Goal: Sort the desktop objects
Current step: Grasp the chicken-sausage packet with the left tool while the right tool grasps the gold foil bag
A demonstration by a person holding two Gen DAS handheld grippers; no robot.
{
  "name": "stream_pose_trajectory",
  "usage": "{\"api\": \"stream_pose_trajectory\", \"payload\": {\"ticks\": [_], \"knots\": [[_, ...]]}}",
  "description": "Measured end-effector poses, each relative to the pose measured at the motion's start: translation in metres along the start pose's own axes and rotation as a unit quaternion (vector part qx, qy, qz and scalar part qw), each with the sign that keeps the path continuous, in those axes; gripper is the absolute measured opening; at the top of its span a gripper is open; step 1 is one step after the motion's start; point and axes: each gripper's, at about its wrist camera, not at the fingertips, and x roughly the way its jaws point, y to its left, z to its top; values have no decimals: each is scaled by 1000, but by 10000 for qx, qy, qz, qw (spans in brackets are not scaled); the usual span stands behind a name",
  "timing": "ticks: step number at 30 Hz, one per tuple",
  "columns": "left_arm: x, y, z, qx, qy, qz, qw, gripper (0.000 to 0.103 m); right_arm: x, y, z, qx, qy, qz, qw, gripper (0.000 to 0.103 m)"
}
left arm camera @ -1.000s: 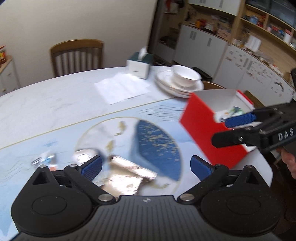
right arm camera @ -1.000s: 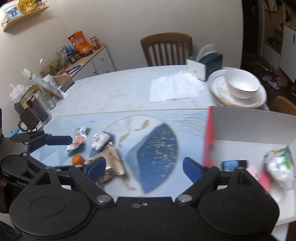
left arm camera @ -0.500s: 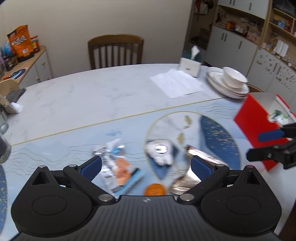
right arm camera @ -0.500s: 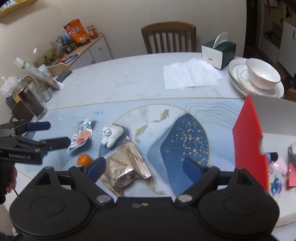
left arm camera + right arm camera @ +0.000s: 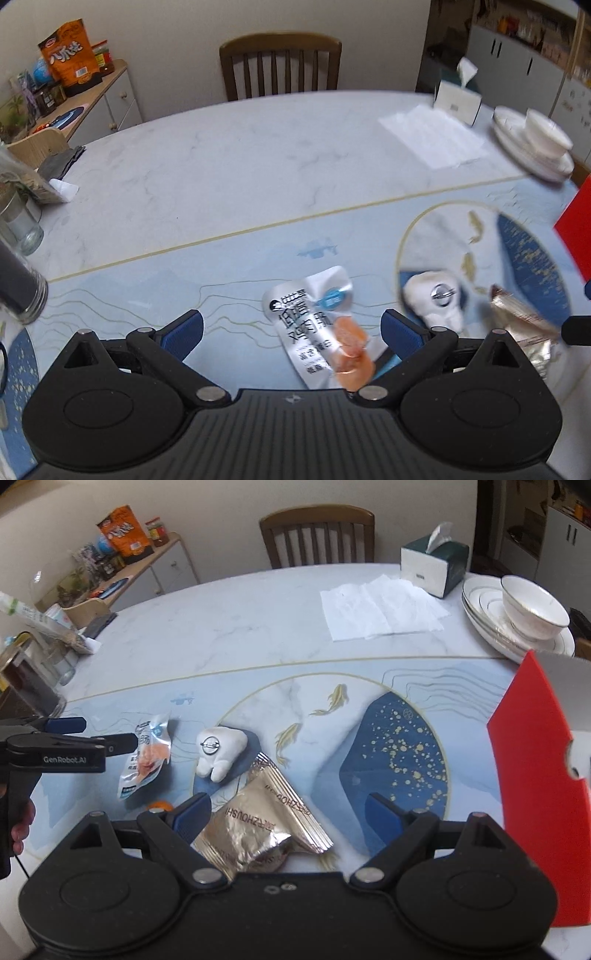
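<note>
The left gripper (image 5: 291,330) has been swung away from the red box (image 5: 535,794) and brought down over the snack bag (image 5: 317,328). Its jaws are spread wide and nothing is held. The right gripper (image 5: 288,818) has been lowered over the shiny packet (image 5: 258,827), also wide open and empty. So two more things look ready to be picked up. A bit further, the white tooth toy (image 5: 218,749) is left lying on the mat (image 5: 369,701).

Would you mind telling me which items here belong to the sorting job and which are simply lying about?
For sorting: snack packet, tooth-shaped toy, gold foil packet, small orange item, red box.

Lying about: tissue box, paper napkin, bowl and plates, chair.
</note>
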Motion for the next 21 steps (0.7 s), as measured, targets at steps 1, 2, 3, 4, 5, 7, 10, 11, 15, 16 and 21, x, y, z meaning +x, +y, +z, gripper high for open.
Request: {"api": "stream_pose_trajectory", "payload": {"ticks": [1, 2, 3, 4, 5, 7, 10, 11, 15, 16, 21], "knots": [[4, -2, 1, 49, 36, 21, 10000, 103, 4, 2, 0, 62, 32, -51, 10000, 90], [8, -2, 1, 75, 69, 35, 9999, 103, 9, 4, 1, 132, 68, -98, 9998, 90], [11, -2, 2, 82, 102, 67, 9999, 103, 13, 5, 1, 205, 101, -124, 9997, 90], [14, -2, 2, 69, 123, 103, 9998, 103, 18, 6, 2, 289, 127, -156, 9994, 90], [17, -2, 3, 47, 143, 126, 9998, 103, 22, 8, 3, 384, 152, -198, 9990, 90], [21, -1, 5, -14, 180, 179, 9997, 103, 29, 10, 5, 553, 167, -264, 9980, 90], [27, -4, 7, -40, 238, 222, 9995, 103, 38, 13, 9, 651, 159, -470, 9966, 90], [28, -6, 7, -11, 248, 239, 9994, 103, 41, 12, 10, 694, 189, -496, 9962, 90], [37, -11, 6, 51, 279, 319, 9991, 103, 54, 13, 12, 832, 304, -597, 9943, 90], [38, -11, 6, 16, 297, 341, 9990, 103, 57, 14, 11, 860, 344, -642, 9936, 90], [42, -10, 1, -138, 368, 316, 9987, 103, 66, 21, 4, 715, 556, -773, 9929, 90]]}}
